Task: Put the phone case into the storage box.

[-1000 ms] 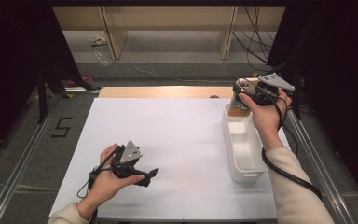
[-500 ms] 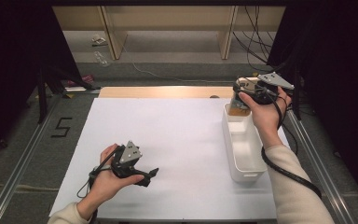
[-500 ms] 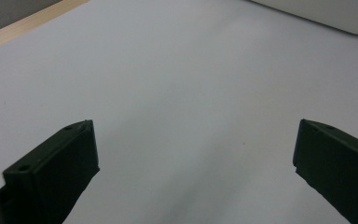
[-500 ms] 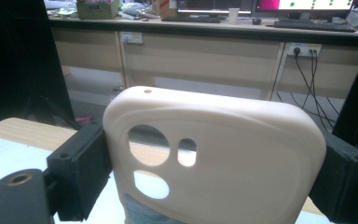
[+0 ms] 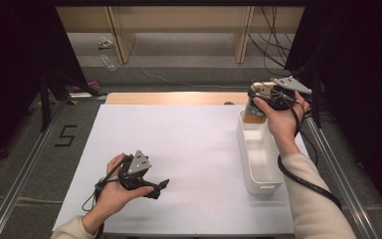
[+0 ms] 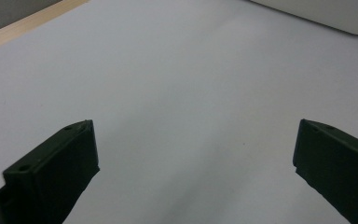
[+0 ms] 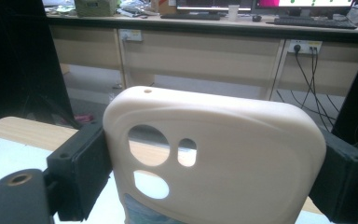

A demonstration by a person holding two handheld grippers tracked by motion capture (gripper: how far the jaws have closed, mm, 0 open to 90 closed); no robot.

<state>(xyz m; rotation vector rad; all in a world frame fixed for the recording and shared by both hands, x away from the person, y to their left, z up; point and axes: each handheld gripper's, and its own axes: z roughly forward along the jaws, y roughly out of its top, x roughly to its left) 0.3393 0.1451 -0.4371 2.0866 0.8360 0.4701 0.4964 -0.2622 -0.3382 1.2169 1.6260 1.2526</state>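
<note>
My right gripper [image 5: 254, 99] is held up over the far end of the white bin [image 5: 260, 181], shut on a cream phone case [image 7: 214, 158] across its width. The case stands upright between the jaws, its camera cut-outs facing the right gripper view; from above the phone case [image 5: 254, 110] hangs just past the bin's far rim. Low over the white table sheet [image 5: 189, 144] at the front left, my left gripper [image 5: 162, 185] points right, its jaws wide apart with only bare sheet between them in the left gripper view [image 6: 193, 154].
The bin lies lengthwise along the sheet's right side, and its corner [image 6: 326, 14] appears ahead of the left gripper. A wooden strip [image 5: 174, 98] borders the sheet's far edge. Metal rails [image 5: 25, 169] flank the table; desks and cables stand beyond.
</note>
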